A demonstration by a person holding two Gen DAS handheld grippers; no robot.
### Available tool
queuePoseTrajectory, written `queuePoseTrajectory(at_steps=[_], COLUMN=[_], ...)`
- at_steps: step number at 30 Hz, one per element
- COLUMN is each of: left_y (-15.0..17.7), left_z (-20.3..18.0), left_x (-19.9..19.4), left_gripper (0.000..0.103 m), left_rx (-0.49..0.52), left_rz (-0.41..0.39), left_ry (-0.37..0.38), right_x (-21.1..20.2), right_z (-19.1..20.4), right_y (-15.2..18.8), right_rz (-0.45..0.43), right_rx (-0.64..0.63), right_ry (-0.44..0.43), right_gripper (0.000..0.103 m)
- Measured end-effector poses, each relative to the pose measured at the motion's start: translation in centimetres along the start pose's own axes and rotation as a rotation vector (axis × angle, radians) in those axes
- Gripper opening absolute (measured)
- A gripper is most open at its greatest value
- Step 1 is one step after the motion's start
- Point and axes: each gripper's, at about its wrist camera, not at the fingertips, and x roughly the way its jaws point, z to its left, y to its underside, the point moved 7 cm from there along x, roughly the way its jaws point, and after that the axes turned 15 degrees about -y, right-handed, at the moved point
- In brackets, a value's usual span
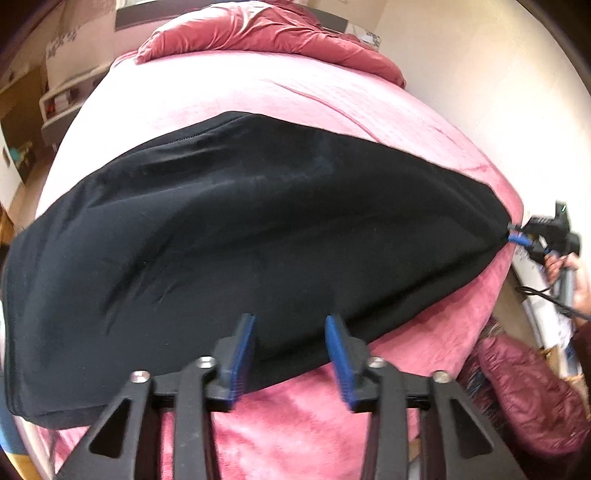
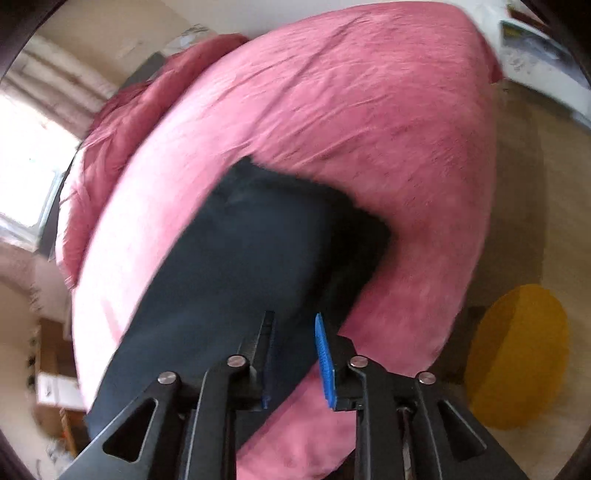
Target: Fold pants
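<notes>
Black pants (image 1: 240, 229) lie spread flat and wide across the pink bed cover (image 1: 221, 88). In the left wrist view my left gripper (image 1: 290, 328) hovers over their near edge, jaws wide apart, with the cloth lying behind the blue pads and not pinched. At the pants' right-hand tip sits my right gripper (image 1: 517, 236), held by a hand (image 1: 561, 266). In the right wrist view, the right gripper (image 2: 293, 328) shows a clear gap between its pads over the pants (image 2: 251, 251), which stretch away to the left. No fabric is pressed between them.
A crumpled red duvet (image 1: 258, 33) is piled at the head of the bed. A maroon padded garment (image 1: 528, 398) lies on the floor at the right. A round yellow mat (image 2: 517, 358) is on the floor beside the bed corner. Shelves (image 1: 62, 103) stand at the left.
</notes>
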Motion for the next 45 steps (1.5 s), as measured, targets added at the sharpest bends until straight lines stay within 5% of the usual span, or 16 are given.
queuePoseTrajectory(at_steps=[4,8,14,19,24,27,29,34,36,38,45], left_y=[0.7,1.0,0.9,0.1,-0.7,-1.2,-1.3,-1.3,-1.0,-0.5,0.1], left_z=[-0.8,-1.7,-3.0,-2.8,-1.7,-1.1,-1.1,-1.3,-1.4,-2.0,-4.0], left_x=[0.1,0.5,1.5,2.4,3.1,3.2,2.8,1.7,1.5,1.4,2.2], left_gripper=[0.057,0.057,0.057,0.054,0.018,0.005,0.003,0.008,0.039,0.04,0.045], left_rx=[0.05,0.09,0.164,0.134,0.062,0.042,0.032,0.065,0.082,0.113,0.248], left_rz=[-0.018,-0.024,-0.034,-0.026,-0.015,-0.024,-0.032,-0.052,-0.052,-0.047,-0.052], left_ry=[0.01,-0.003,-0.002,0.027,0.047,0.042,0.05,0.088,0.076,0.103,0.009], right_x=[2.3,5.7,8.0,9.1,10.0,10.4,10.1,9.0,9.1,9.0,8.4], right_z=[5.2,8.5,8.8,7.8,8.6,8.8,9.0,10.5,10.5,10.6,11.4], right_y=[6.1,11.3,14.5,14.8,14.4,14.1,14.0,13.5,13.5,13.5,13.0], right_rz=[0.173,0.302,0.36,0.359,0.353,0.326,0.321,0.308,0.307,0.304,0.292], right_rx=[-0.054,-0.054,0.012,0.048,0.041,0.002,-0.014,-0.08,-0.081,-0.069,-0.068], right_ry=[-0.199,-0.293,-0.288,-0.279,-0.285,-0.254,-0.253,-0.266,-0.259,-0.264,-0.295], right_gripper=[0.043,0.044,0.044,0.044,0.043,0.014,0.012,0.009,0.009,0.009,0.009])
